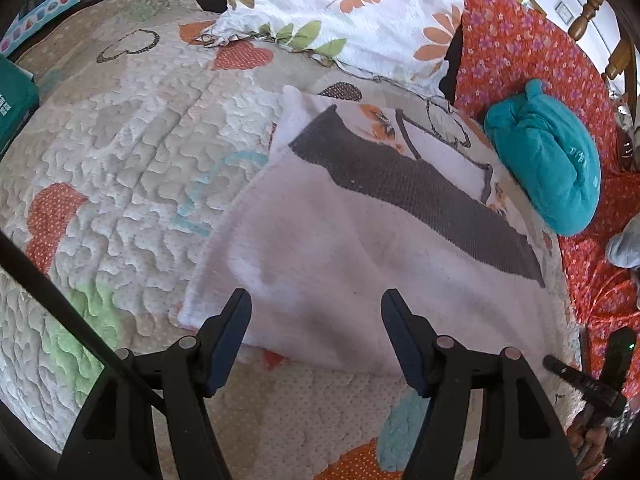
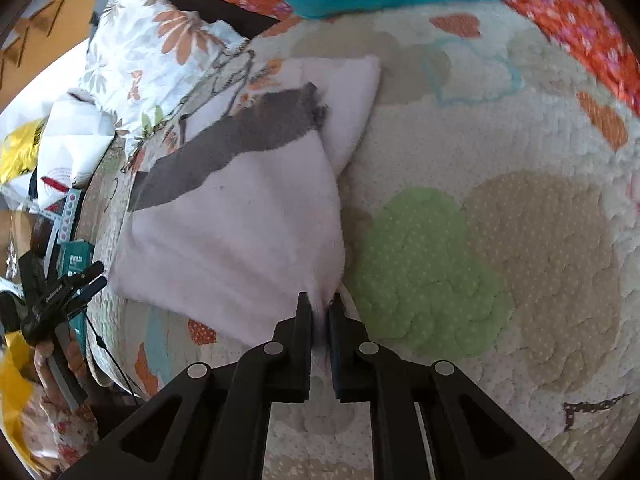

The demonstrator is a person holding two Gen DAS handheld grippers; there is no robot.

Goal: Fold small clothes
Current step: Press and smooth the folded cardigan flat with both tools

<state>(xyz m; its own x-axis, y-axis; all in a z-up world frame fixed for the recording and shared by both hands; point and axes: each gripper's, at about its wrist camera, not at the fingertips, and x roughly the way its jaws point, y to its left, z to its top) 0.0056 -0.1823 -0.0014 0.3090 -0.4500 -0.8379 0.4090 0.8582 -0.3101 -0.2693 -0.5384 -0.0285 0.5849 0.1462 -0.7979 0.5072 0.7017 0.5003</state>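
Right gripper [image 2: 320, 307] pinches a corner of the white fleece garment [image 2: 240, 216], which stretches ahead and leftward on the quilt [image 2: 520, 240]; left gripper [image 1: 316, 304], jaws wide and empty, hovers over its near edge.

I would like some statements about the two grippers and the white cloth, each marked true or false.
1. The right gripper is shut on a corner of the white cloth. True.
2. The left gripper also pinches the cloth. False: its jaws stand open, holding nothing.
3. The cloth bears a dark grey band. True.
4. The teal plush item lies on top of the cloth. False: it lies beside it, on the red floral fabric.
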